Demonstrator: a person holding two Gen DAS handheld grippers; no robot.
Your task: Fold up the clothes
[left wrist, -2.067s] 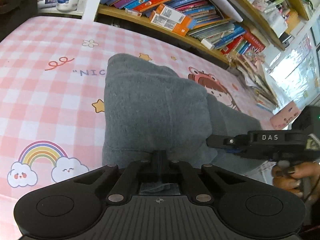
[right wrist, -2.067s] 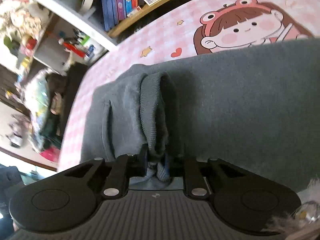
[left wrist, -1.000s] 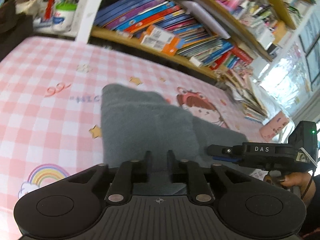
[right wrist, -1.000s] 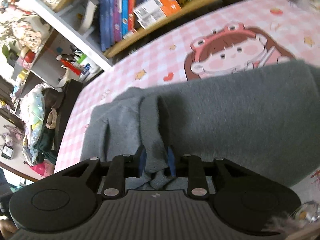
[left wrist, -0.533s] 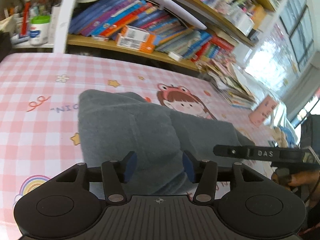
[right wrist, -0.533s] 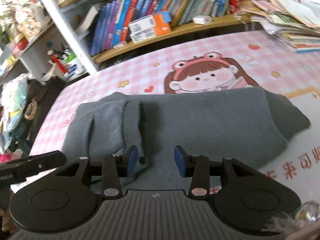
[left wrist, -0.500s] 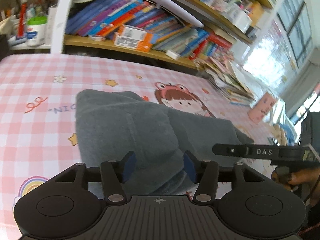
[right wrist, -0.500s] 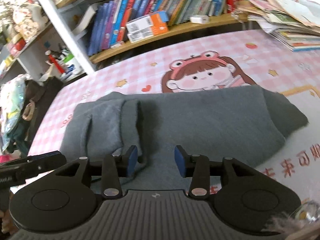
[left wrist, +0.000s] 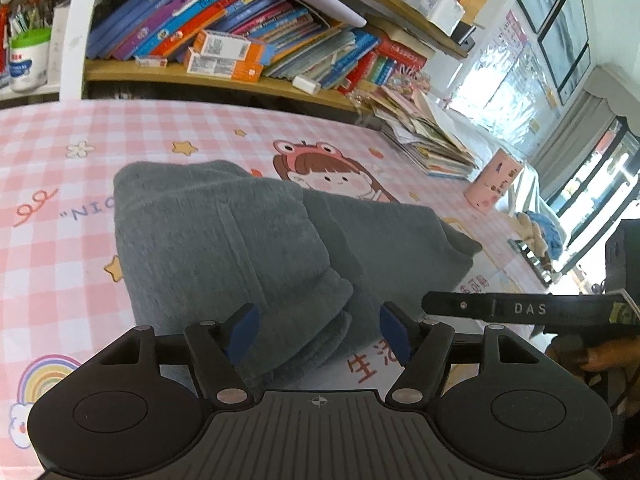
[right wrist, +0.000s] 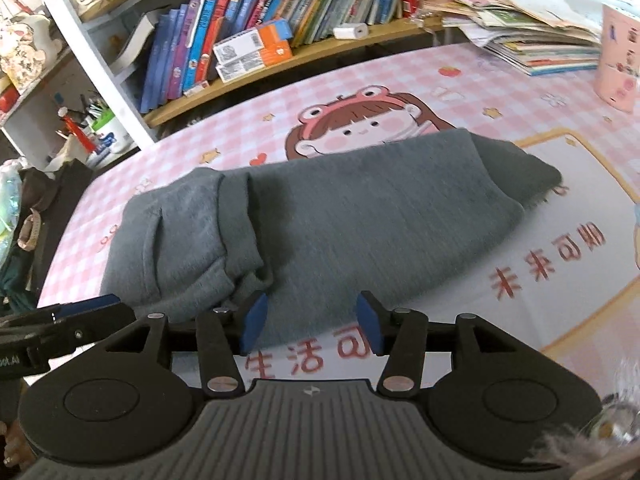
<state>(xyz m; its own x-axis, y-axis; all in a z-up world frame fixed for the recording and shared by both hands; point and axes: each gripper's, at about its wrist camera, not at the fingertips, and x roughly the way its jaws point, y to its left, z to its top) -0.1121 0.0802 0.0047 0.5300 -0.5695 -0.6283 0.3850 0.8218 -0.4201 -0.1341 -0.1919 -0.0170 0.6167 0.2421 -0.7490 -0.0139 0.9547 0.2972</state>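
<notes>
On the pink tabletop (right wrist: pixel 460 88), in front of the bookshelf (right wrist: pixel 280 64), my gray clothes (right wrist: pixel 340 208) lie folded over. Left gripper (left wrist: pixel 318 334) and right gripper (right wrist: pixel 312 322) gape wide, holding nothing. I think maybe one fold remains.

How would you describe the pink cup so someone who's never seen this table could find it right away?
Start at the pink checked tablecloth with the cartoon girl printed on it. Past the grey garment, toward the window side, a messy stack of magazines lies on the table's far edge. The pink cup stands just beside that stack, the only upright thing on the cloth.
</notes>
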